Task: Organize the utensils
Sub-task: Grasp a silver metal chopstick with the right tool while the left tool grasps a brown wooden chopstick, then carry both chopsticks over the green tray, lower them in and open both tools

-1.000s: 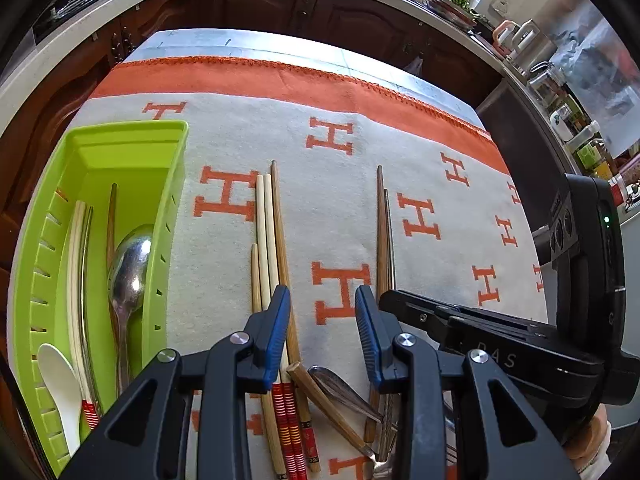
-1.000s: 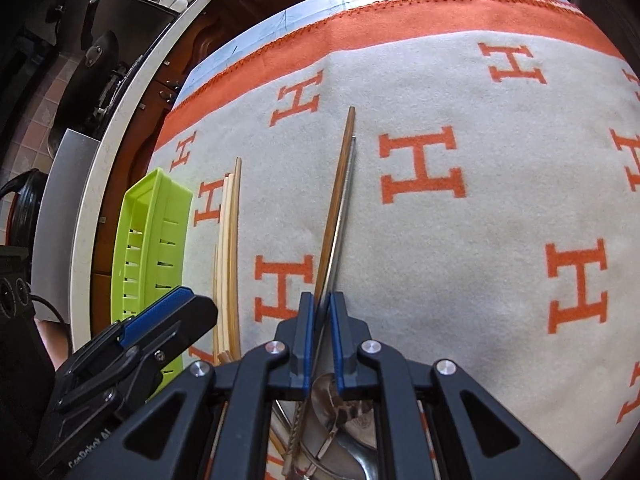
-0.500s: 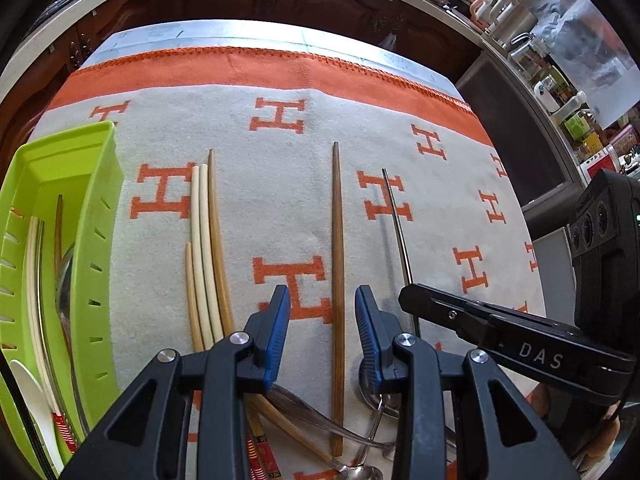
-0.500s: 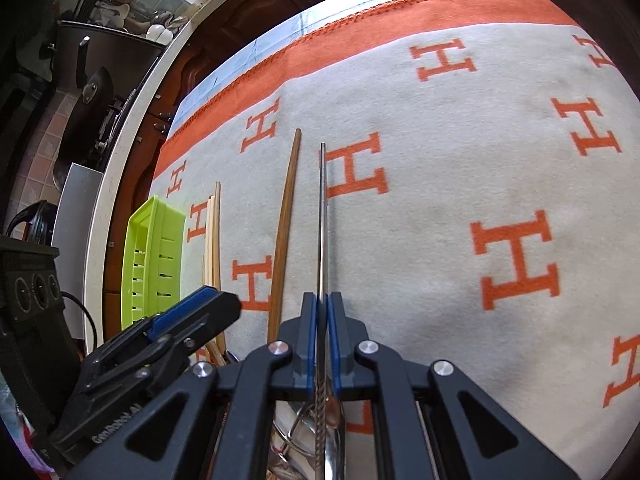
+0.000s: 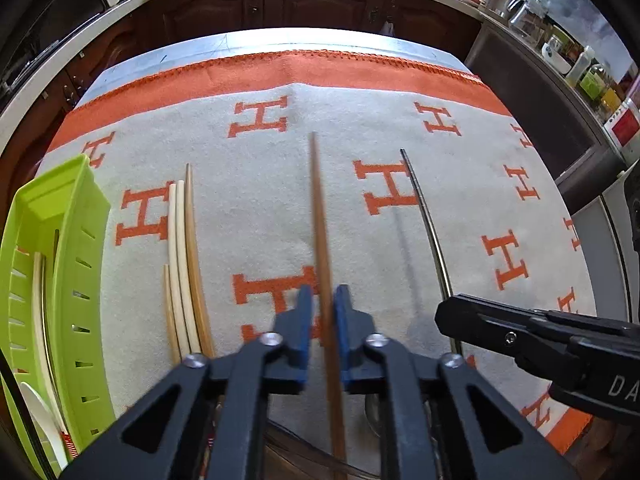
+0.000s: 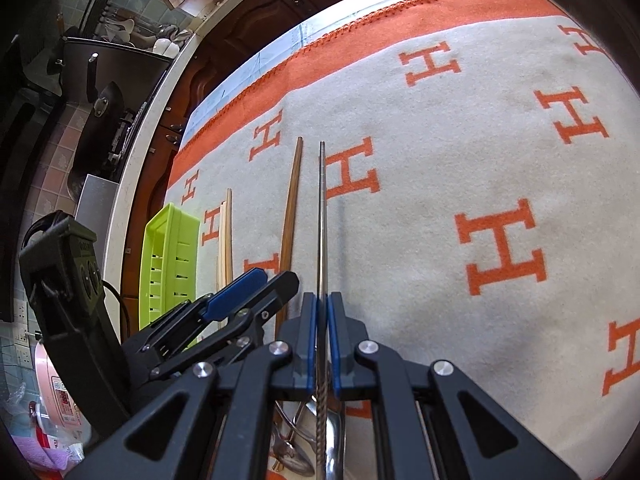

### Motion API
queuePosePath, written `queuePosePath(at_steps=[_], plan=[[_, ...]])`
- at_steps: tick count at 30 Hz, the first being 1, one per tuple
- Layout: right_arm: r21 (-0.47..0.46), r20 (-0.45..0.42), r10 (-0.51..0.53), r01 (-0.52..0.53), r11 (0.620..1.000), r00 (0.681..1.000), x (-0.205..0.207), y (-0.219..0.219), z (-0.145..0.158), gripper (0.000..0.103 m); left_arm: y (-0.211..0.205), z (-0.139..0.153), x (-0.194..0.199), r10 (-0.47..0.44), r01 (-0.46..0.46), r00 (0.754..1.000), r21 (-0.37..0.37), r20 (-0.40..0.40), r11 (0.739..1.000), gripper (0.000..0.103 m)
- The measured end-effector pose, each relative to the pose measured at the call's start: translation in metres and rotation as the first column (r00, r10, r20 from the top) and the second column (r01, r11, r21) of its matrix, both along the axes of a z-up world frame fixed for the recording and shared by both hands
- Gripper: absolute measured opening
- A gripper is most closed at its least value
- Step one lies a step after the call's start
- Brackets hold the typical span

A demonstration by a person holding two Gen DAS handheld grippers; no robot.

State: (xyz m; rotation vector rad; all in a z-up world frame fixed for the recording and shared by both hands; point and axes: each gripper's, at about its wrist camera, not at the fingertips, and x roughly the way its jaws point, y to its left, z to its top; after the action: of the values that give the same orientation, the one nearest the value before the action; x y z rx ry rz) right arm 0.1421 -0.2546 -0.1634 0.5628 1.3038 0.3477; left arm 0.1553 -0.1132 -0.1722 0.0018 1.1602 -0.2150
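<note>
L gripper (image 5: 322, 316) now closed around brown wooden chopstick (image 5: 320, 216), vs. open 0.5 s ago; R gripper (image 6: 322, 320) clamped on metal chopstick (image 6: 322, 216), both above cloth-covered tabletop (image 5: 256, 208), each ready for green tray (image 5: 68, 240).

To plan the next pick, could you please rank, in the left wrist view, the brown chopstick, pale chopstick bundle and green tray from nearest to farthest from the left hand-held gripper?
1. Brown chopstick: between the left hand-held gripper's fingers.
2. Pale chopstick bundle: left.
3. Green tray: far left.
</note>
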Motion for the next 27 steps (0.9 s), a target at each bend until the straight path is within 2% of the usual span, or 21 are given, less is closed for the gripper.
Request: queuePosePath(at_steps=[7, 19, 27], plan=[[0.029, 0.015, 0.002, -0.002, 1.000, 1.000, -0.005, -0.002, 0.005, 0.006, 0.016, 0.012, -0.001, 0.031, -0.028, 0.999, -0.091, 0.037, 0.995, 0.004], [0.068, 0.127, 0.010, -0.019, 0.998, 0.992, -0.012, 0.008, 0.052, 0.006, 0.068, 0.110, -0.023, 0.092, -0.043, 0.977, -0.242, 0.194, 0.969, 0.004], [0.071, 0.201, 0.081, -0.097, 0.993, 0.976, -0.021, 0.047, 0.087, 0.006, 0.109, 0.150, -0.063, 0.098, -0.050, 0.972, -0.221, 0.212, 0.974, 0.004]])
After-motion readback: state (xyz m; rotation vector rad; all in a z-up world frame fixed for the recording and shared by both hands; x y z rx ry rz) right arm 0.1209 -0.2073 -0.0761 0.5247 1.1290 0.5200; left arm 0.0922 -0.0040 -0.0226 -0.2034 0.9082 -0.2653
